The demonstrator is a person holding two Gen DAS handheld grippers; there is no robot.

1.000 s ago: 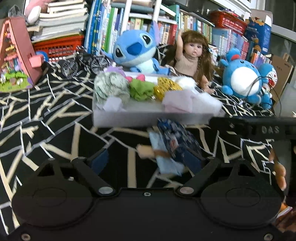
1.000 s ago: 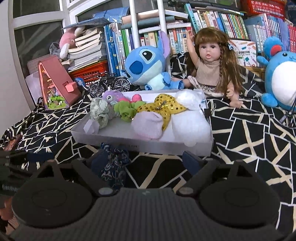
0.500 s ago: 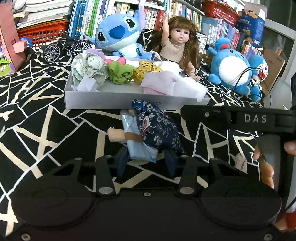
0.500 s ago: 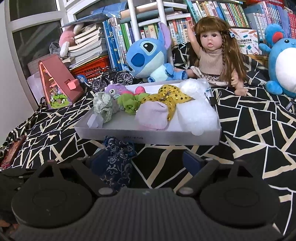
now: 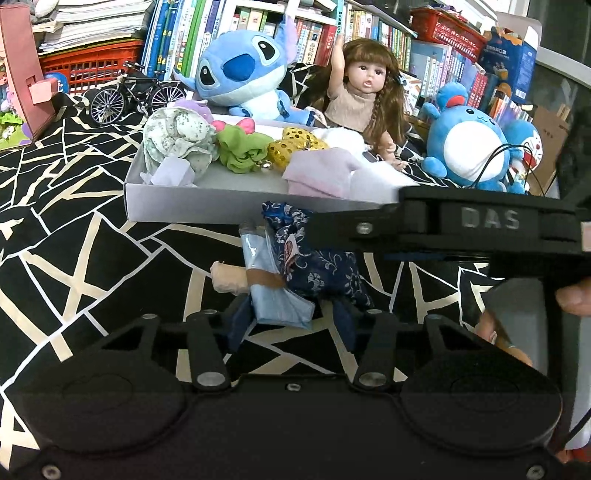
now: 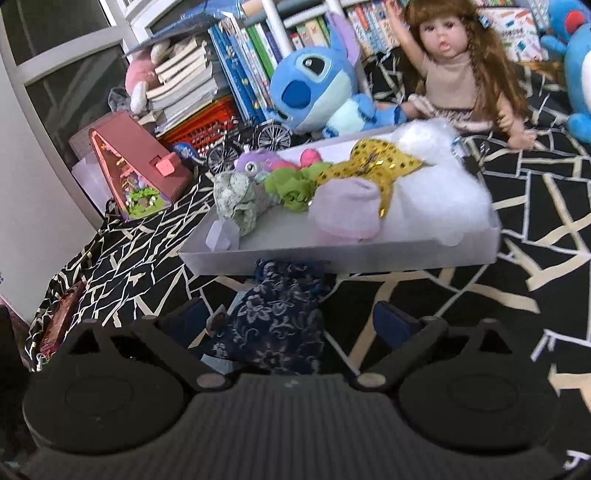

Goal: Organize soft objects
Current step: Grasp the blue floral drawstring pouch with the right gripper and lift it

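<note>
My left tongs [image 5: 291, 325] sit low over the black cloth with pale crack lines [image 5: 74, 236], their 2 fingers on either side of the near end of the small bundle: a navy floral pouch [image 5: 321, 266] lying on a pale blue plastic packet [image 5: 275, 295], with a tan rolled piece [image 5: 231, 278] poking out to the left. The jaws are easing apart; I cannot tell whether the pads touch the bundle. My right tongs [image 6: 291, 319] are spreading wide, the pouch [image 6: 277, 325] between the fingers with clear gaps on both sides. The bundle lies just in front of the white tray [image 5: 192, 205], close to its near wall. In the left view, the side of my right tongs carries raised letters "DAS" [image 5: 489, 218]. Behind the tray, book spines [image 5: 369, 35] show print too small to read.
</note>
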